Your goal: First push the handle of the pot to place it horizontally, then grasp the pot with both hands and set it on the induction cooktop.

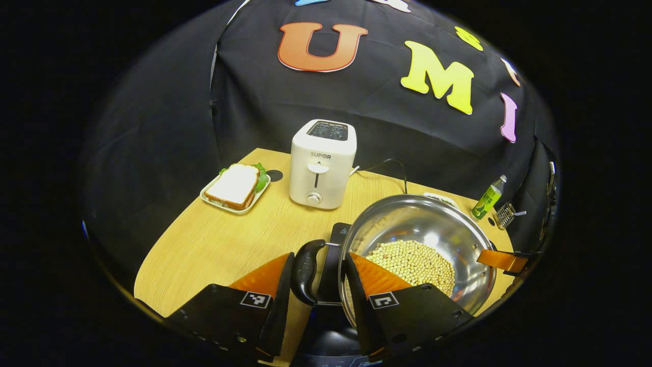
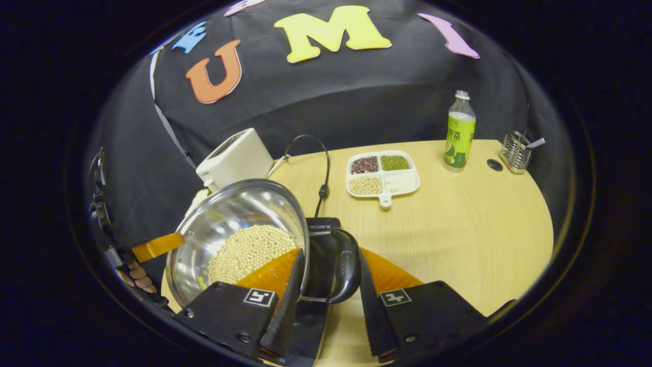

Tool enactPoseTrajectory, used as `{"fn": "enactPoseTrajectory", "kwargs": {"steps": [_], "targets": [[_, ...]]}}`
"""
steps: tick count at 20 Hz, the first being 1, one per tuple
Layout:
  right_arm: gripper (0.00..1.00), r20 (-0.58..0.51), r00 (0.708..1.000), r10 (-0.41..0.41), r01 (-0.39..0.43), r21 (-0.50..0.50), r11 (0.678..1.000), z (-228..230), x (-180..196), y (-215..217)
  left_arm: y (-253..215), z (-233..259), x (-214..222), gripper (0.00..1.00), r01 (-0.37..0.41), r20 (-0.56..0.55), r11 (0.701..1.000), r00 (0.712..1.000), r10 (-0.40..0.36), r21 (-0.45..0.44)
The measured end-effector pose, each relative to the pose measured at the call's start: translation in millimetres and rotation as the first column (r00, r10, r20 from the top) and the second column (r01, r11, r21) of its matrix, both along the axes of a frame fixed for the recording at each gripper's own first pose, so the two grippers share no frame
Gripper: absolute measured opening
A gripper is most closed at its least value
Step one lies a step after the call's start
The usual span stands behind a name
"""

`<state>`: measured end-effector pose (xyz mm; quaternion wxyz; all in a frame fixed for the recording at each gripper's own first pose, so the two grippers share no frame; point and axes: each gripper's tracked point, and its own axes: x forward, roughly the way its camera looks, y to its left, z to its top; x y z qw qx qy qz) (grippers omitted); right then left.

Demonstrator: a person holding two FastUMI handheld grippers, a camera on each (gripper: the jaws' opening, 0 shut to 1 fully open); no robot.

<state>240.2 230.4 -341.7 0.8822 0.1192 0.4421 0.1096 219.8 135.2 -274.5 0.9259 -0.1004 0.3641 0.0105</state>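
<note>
A steel pot (image 1: 407,219) (image 2: 239,209) holding pale soybeans (image 1: 412,260) (image 2: 249,250) sits over a black induction cooktop (image 1: 338,237) (image 2: 322,227); I cannot tell whether it rests on it. In the left gripper view, my left gripper (image 1: 320,256) is shut on the pot's black side handle (image 1: 305,270), one finger outside the grip and the other over the rim. In the right gripper view, my right gripper (image 2: 331,252) grips the opposite black handle (image 2: 347,265) the same way. Across the pot, each view shows a finger of the other gripper (image 1: 501,260) (image 2: 158,246).
A white toaster (image 1: 321,163) (image 2: 234,158) stands behind the pot, its cord (image 2: 321,168) running to the cooktop. A sandwich plate (image 1: 235,187) lies far left. A divided dish of beans (image 2: 383,176), a green bottle (image 2: 459,132) and a wire holder (image 2: 515,152) stand on the wooden table (image 2: 458,229).
</note>
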Motion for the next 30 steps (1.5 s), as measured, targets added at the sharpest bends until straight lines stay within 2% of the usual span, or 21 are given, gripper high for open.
{"fn": "enactPoseTrajectory", "kwargs": {"steps": [5,12,15,16,17,18,19,20,21,27,30], "targets": [[0.60,0.035,0.999,-0.019,0.018,0.033,0.999,-4,1,3,3,-2,1,0.55,0.005,0.014,1.000,1.000,-0.005,0.002],[0.62,0.108,0.993,-0.046,0.040,0.059,0.997,-3,5,4,4,1,0,0.57,-0.009,0.093,1.000,0.996,0.009,0.001],[0.60,0.122,0.991,-0.061,0.055,0.052,0.997,-1,6,3,7,7,-2,0.59,-0.056,0.088,0.998,0.994,0.058,-0.025],[0.60,0.141,0.988,-0.062,0.056,0.041,0.998,3,8,1,8,13,-3,0.50,-0.067,0.099,0.997,0.993,0.069,-0.024],[0.63,0.174,0.983,-0.064,0.057,0.042,0.997,10,10,0,11,21,-4,0.62,-0.075,0.123,0.997,0.990,0.076,-0.013],[0.63,0.211,0.975,-0.066,0.056,0.055,0.997,20,12,0,9,28,-5,0.47,-0.072,0.132,0.997,0.989,0.074,-0.015],[0.70,0.243,0.968,-0.064,0.052,0.057,0.997,29,12,-2,5,34,-10,0.70,-0.064,0.138,0.998,0.988,0.067,-0.025],[0.81,0.266,0.962,-0.065,0.052,0.055,0.997,38,8,-5,4,38,-14,0.68,-0.067,0.147,0.998,0.987,0.069,-0.015],[0.94,0.280,0.957,-0.069,0.056,0.056,0.997,46,2,-9,6,46,-18,0.90,-0.075,0.161,0.997,0.984,0.073,0.007],[0.94,0.365,0.928,-0.070,0.067,0.020,0.998,90,-43,-39,-10,88,-46,0.96,-0.075,0.240,0.996,0.969,0.061,0.052],[0.94,0.420,0.904,-0.080,0.087,0.003,0.996,115,-66,-64,-21,114,-55,0.96,-0.066,0.293,0.995,0.955,0.041,0.077]]}}
